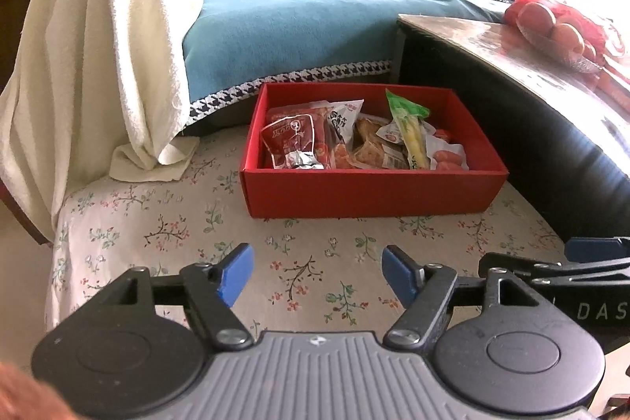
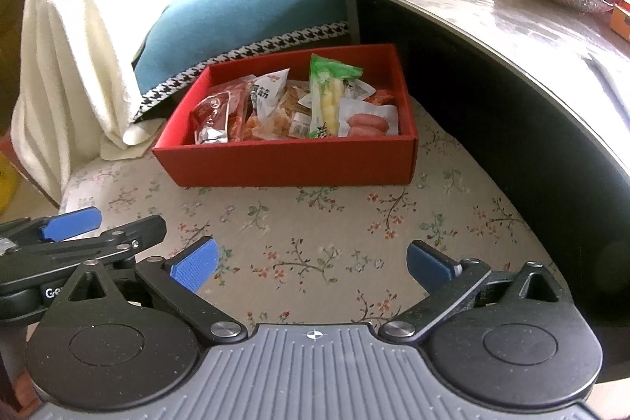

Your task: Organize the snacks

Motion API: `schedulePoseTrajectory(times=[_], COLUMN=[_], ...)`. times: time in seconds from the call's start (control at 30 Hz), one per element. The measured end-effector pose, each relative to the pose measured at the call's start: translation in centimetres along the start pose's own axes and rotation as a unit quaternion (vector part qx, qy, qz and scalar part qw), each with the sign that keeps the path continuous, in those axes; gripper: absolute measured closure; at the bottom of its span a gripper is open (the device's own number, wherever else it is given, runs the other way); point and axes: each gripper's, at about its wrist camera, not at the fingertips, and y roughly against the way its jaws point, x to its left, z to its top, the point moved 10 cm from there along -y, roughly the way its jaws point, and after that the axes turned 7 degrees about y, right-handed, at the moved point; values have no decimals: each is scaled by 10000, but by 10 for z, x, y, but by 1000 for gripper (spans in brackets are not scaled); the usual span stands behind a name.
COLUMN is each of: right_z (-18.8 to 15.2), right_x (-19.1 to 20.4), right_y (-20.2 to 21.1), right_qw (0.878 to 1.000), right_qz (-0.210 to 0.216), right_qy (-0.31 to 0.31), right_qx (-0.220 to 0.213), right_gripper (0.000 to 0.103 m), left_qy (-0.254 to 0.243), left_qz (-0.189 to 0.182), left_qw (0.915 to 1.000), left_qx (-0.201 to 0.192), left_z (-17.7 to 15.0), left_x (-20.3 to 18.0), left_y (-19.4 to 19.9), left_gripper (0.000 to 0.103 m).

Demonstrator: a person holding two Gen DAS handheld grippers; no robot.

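Left gripper (image 1: 317, 274): blue ribbed pads spread wide, nothing held.
Right gripper (image 2: 313, 264): jaws apart, empty.
Floral cloth (image 1: 315, 262): matte, printed sprigs.
Red cardboard box (image 1: 370, 191): rectangular, ahead on the cloth.
Snack packets (image 1: 346, 140): glossy, crinkled, inside the box.

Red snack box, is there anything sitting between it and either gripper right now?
Nothing visible. Only bare floral cloth lies between the open left gripper and the red snack box, and likewise ahead of the open right gripper. Neither holds anything.
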Motion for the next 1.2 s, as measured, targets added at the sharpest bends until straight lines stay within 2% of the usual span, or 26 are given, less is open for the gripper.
schedulePoseTrajectory(times=[0.5, 0.6, 1.2], right_z=[-7, -7, -7], right_x=[4, 3, 4], right_y=[8, 9, 6], right_qw=[9999, 9999, 9997], right_qz=[99, 130, 210], right_qy=[-42, -71, -107], right_qx=[-21, -45, -27], right_gripper=[0, 0, 0], left_qy=[66, 68, 106], left_qz=[-100, -63, 69], left_qw=[9999, 10000, 9999], left_qx=[38, 16, -65], left_z=[-9, -10, -10], left_x=[2, 3, 8], left_y=[8, 9, 7], left_gripper=[36, 29, 19])
